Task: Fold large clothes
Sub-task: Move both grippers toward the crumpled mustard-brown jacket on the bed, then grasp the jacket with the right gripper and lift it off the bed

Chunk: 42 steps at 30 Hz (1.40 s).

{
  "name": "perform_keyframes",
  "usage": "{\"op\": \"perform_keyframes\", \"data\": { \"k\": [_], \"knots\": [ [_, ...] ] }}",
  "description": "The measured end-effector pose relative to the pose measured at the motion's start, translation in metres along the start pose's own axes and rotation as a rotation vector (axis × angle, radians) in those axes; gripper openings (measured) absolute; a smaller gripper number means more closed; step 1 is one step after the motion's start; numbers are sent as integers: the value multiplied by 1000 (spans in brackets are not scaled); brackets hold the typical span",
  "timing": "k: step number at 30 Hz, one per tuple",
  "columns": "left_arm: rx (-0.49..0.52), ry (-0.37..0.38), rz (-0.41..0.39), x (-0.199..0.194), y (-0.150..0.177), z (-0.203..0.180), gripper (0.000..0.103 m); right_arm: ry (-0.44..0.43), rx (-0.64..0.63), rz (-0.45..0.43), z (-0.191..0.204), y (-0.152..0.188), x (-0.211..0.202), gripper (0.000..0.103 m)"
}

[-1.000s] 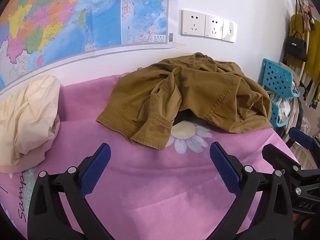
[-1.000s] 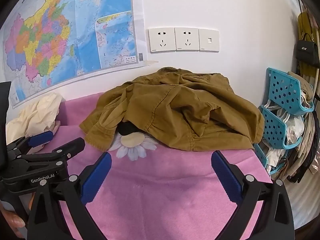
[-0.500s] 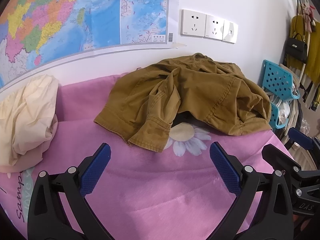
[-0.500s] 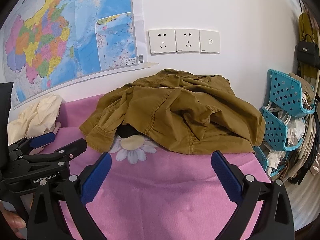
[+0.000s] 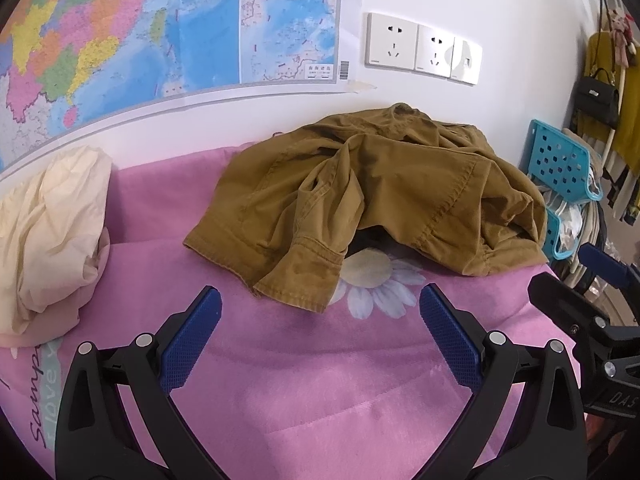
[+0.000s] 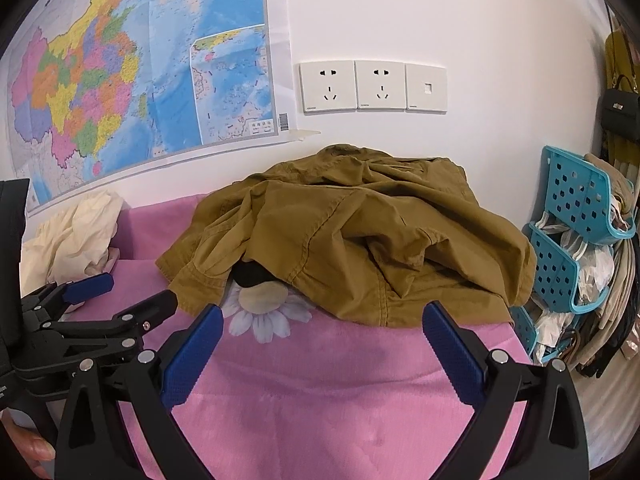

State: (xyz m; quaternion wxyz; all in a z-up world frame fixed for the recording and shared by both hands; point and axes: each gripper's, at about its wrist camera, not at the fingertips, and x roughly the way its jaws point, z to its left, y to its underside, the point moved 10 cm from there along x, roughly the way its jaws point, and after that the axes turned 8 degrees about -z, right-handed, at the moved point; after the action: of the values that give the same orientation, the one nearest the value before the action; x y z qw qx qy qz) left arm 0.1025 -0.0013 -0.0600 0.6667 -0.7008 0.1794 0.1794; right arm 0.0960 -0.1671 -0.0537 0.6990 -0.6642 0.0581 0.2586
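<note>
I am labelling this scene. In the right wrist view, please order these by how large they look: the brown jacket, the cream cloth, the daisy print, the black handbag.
1. Brown jacket
2. Cream cloth
3. Daisy print
4. Black handbag, though it hangs farther away, so its true size is unsure.

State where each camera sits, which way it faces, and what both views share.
Left wrist: on the left gripper, facing the brown jacket and wall map; the right gripper shows at its right edge.
Right wrist: on the right gripper, facing the same way; the left gripper and a hand show at its left.
Shared: jacket, pink blanket, cream cloth, sockets, teal rack.
</note>
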Motion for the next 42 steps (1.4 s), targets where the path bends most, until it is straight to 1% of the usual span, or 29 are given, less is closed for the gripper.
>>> {"op": "perform_keyframes", "data": {
  "k": [4, 13, 17, 21, 25, 26, 28, 31, 32, 33, 35, 36, 38, 41, 42],
  "knots": [
    [-15, 3, 6, 7, -3, 1, 98, -4, -15, 6, -1, -5, 9, 97],
    [-12, -12, 18, 26, -5, 3, 98, -1, -28, 14, -6, -14, 34, 97],
    [-15, -21, 26, 34, -6, 8, 98, -3, -19, 35, -9, -15, 52, 97],
    [-26, -46, 49, 45, -3, 20, 98, 14, -41, 68, -12, -12, 76, 97],
    [-50, -66, 72, 57, 0, 36, 98, 0, -45, 117, -10, -6, 107, 97],
    [-52, -69, 77, 59, 2, 39, 98, 14, -62, 125, -9, -4, 115, 97],
    [-59, -77, 96, 64, 5, 44, 98, 26, -92, 132, -6, -3, 128, 97],
    [-63, -84, 123, 68, 9, 48, 98, 11, -106, 143, -1, -1, 142, 97],
    [-61, -86, 120, 69, 9, 50, 98, 12, -112, 140, -1, -1, 144, 90],
    [-59, -89, 124, 69, 10, 52, 98, 18, -119, 133, -1, -1, 144, 70],
    [-54, -93, 128, 69, 11, 54, 98, -24, -118, 133, 2, -3, 141, 42],
    [-53, -94, 128, 68, 11, 55, 98, -21, -120, 126, 0, -5, 138, 33],
    [-53, -91, 125, 67, 10, 56, 98, -25, -110, 106, -3, -12, 127, 22],
    [-46, -87, 118, 64, 8, 54, 98, -38, -91, 53, -10, -28, 105, 12],
    [-48, -82, 114, 62, 8, 54, 98, -38, -89, 21, -12, -38, 93, 10]
  ]
}}
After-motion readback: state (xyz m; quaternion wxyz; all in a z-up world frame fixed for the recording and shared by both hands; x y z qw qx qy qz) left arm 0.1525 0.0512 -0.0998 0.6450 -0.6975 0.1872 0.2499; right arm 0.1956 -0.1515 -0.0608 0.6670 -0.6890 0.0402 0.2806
